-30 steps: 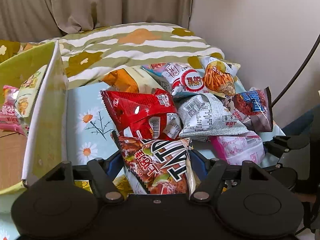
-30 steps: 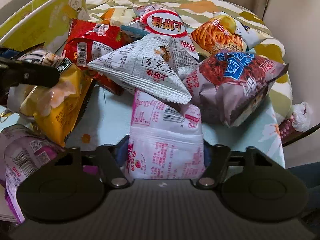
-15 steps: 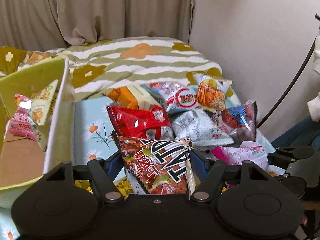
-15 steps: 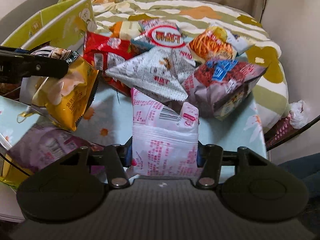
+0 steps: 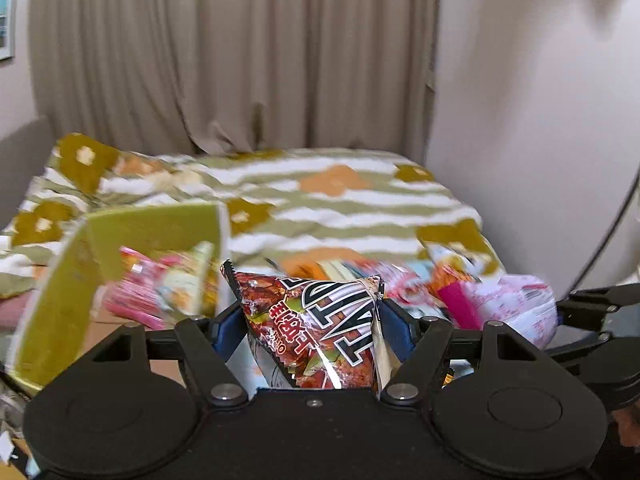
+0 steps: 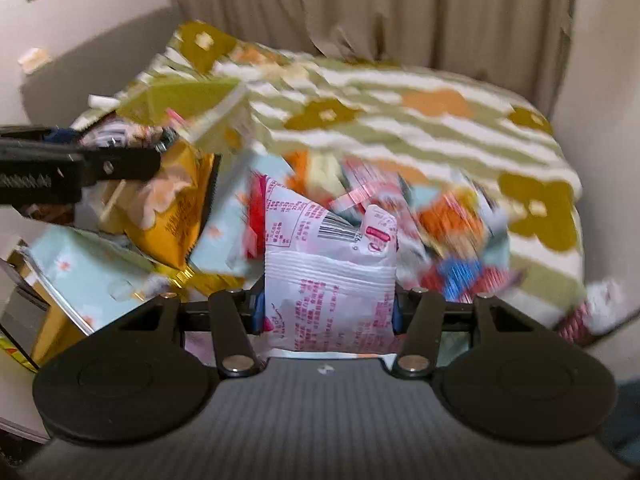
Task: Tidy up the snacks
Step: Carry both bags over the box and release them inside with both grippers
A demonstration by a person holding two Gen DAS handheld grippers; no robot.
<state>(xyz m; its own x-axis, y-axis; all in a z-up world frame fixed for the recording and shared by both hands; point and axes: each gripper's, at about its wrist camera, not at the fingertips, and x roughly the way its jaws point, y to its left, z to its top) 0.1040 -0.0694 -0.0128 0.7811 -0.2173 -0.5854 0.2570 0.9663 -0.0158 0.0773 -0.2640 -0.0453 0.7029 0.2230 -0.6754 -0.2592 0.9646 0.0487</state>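
The left gripper (image 5: 312,322) clenched a crinkly foil snack bag (image 5: 316,336), dark red with bold black-and-white lettering and a jagged sealed edge; its blue pads pressed both sides of the bag. The right gripper (image 6: 326,306) grasped a smooth white packet (image 6: 332,276) printed in pink, with a barcode near its top and a ridged seam across the middle. Its jaws had just been closing, with the packet pinched between them.

Both bags were held above a pale blue cloth with small daisies (image 6: 80,268). Beyond the packet, a heap of other snack bags (image 6: 440,220) lay blurred on that cloth, mixed red, orange and blue. To the left stood an open cardboard box (image 5: 68,288) with olive-yellow flaps raised; pink and pale packets (image 5: 160,292) lay inside it. In the right wrist view a crumpled yellow bag (image 6: 172,216) hung by the box, just under the left gripper's black arm.

Behind lay a soft quilt (image 5: 320,204), striped green and white with orange and mustard patches, then pleated beige curtains (image 5: 240,52) and a plain wall (image 5: 520,80). The space above the quilt was open.
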